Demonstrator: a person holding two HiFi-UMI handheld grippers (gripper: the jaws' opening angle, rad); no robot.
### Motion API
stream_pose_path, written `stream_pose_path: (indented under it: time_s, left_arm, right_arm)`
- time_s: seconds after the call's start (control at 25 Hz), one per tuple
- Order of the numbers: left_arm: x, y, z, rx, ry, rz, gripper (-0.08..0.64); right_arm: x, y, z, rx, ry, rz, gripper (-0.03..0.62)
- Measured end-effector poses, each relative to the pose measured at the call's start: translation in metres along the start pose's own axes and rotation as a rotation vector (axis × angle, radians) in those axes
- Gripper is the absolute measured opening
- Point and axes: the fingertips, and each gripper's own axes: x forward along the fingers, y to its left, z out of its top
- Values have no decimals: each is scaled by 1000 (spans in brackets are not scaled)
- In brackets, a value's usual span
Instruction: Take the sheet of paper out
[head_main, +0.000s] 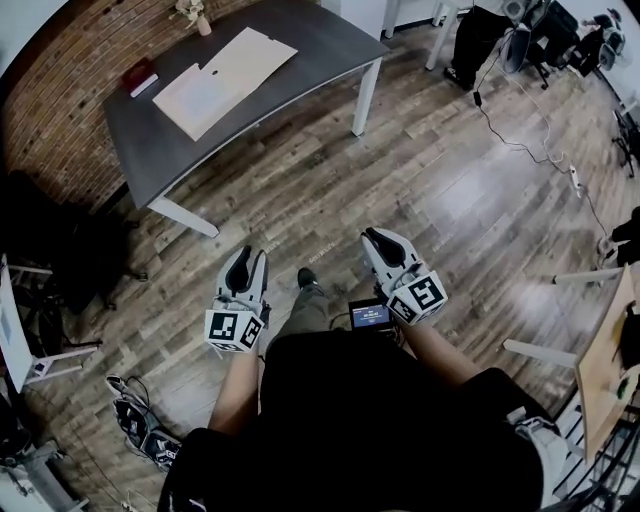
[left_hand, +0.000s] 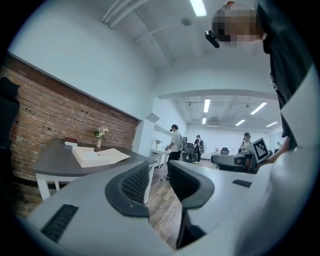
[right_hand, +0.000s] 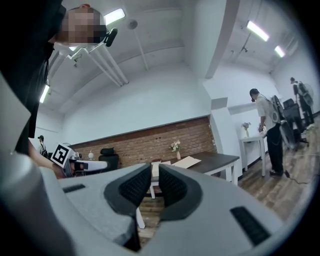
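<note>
A flat paper envelope (head_main: 222, 78), white at one end and tan at the other, lies on the dark grey table (head_main: 330, 50) at the far side of the room. It also shows as the pale flat envelope (left_hand: 97, 156) in the left gripper view and as the envelope (right_hand: 186, 161) in the right gripper view. My left gripper (head_main: 246, 272) and right gripper (head_main: 384, 248) hang over the wooden floor, well short of the table. Both point level toward it. The left gripper (left_hand: 159, 172) is open and empty. A narrow gap shows in the right gripper (right_hand: 155, 175), with nothing in it.
A red book (head_main: 138, 75) and a small flower vase (head_main: 203, 22) sit at the table's back edge by the brick wall. Dark bags (head_main: 60, 250) and shoes (head_main: 135, 420) lie at the left. A cable (head_main: 520, 140) crosses the floor at right. People stand far off (left_hand: 175, 142).
</note>
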Motion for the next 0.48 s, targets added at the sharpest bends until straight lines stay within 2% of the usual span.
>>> stream_pose_path:
  time_s: [0.24,0.48]
  left_arm:
    - [72,62,13,-19,-18,0,110]
    - [121,137,34,-14,-42,23,110]
  right_arm:
    - [94,-29,19,-16,30,25,49]
    - [185,-46,36,-39,32,54,49]
